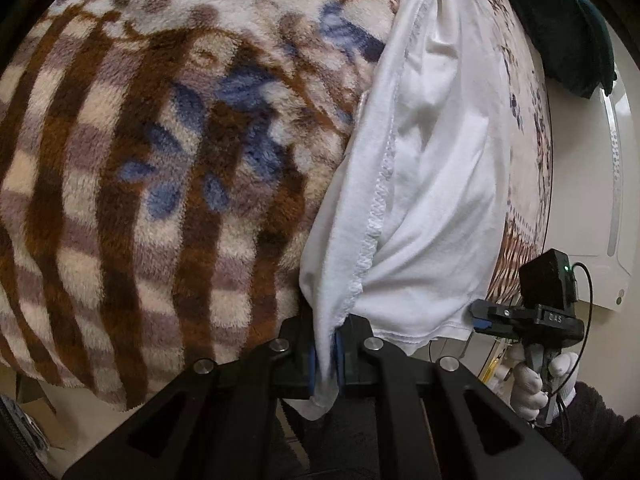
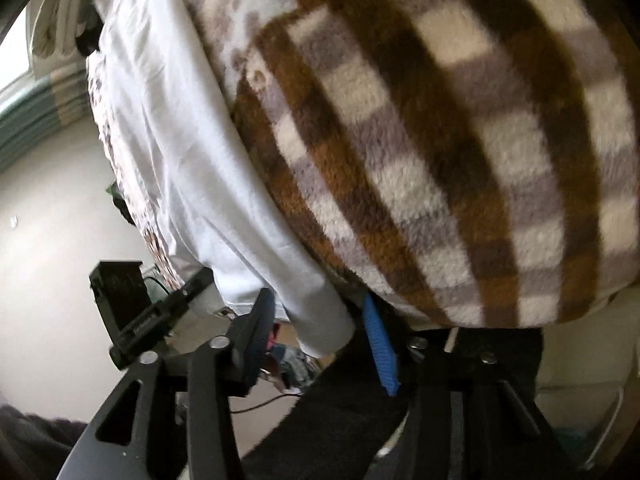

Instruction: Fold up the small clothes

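A white garment [image 1: 432,168] lies on a brown and cream plaid fleece blanket [image 1: 160,160] with its near end hanging over the edge. My left gripper [image 1: 326,354] is shut on a bunched corner of the garment. In the right wrist view the same white garment [image 2: 172,152] runs down to my right gripper [image 2: 324,340], whose jaws stand wide apart with the garment's hem between them, not clamped. The right gripper [image 1: 480,320] also shows in the left wrist view at the garment's other near corner. The left gripper [image 2: 196,284] shows in the right wrist view.
The plaid blanket [image 2: 440,160] covers the whole surface and drops over its near edge. A dark green cloth [image 1: 560,28] lies at the far right. A white appliance [image 1: 612,200] stands beyond the edge. Pale floor [image 2: 52,240] is at left.
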{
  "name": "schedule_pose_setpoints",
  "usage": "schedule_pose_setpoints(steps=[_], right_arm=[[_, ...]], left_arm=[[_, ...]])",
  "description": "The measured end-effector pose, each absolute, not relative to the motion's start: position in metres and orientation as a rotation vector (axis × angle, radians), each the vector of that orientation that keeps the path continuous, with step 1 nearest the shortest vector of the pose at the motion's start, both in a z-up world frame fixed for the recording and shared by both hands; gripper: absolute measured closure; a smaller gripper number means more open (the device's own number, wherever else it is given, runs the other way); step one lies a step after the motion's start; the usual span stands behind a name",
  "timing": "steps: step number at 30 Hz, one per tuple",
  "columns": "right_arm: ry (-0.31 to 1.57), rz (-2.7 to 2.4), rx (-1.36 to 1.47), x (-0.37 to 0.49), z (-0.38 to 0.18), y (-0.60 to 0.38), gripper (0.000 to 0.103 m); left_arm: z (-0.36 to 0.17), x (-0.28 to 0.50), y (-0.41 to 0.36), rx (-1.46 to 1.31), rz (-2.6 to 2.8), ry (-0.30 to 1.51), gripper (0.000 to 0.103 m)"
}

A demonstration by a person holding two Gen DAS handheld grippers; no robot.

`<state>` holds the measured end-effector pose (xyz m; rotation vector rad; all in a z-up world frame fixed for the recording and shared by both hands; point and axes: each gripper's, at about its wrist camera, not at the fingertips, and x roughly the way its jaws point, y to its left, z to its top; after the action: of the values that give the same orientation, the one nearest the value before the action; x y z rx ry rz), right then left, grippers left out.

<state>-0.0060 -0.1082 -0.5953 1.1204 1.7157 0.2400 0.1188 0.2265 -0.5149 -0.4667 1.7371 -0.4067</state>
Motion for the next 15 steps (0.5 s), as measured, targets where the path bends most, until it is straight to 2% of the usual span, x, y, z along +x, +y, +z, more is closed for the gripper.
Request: schedule_pose_setpoints(steps=[5, 7, 8, 9, 10, 11, 15], right_arm=[[1.721, 0.218, 1.063, 0.004, -0.608, -0.088, 0.047], [1.713, 0.197, 1.024, 0.004, -0.598, -0.083, 0.058], [1.713, 0.198, 1.023, 0.003, -0.594, -0.081, 0.082], [1.703, 0.194, 1.032, 0.002, -0.589, -0.08, 0.092], [1.688, 0.184, 1.043, 0.0, -0.581, -0.082, 0.093], [1.673, 0.187, 1.061, 0.0, -0.575, -0.082, 0.098], [1.611, 0.203, 1.117, 0.004, -0.544, -0.085, 0.099]], left_arm=[[-0.513, 0.12, 0.226, -0.45, -0.401, 1.739, 0.098], [-0.503, 0.118, 0.227, -0.445, -0.401, 1.721, 0.098], [-0.495, 0.118, 0.227, -0.438, -0.41, 1.699, 0.098], [-0.489, 0.119, 0.226, -0.428, -0.421, 1.68, 0.098], [-0.481, 0.12, 0.225, -0.418, -0.431, 1.66, 0.098], [-0.473, 0.122, 0.224, -0.419, -0.439, 1.644, 0.098], [-0.442, 0.137, 0.227, -0.457, -0.458, 1.574, 0.098]])
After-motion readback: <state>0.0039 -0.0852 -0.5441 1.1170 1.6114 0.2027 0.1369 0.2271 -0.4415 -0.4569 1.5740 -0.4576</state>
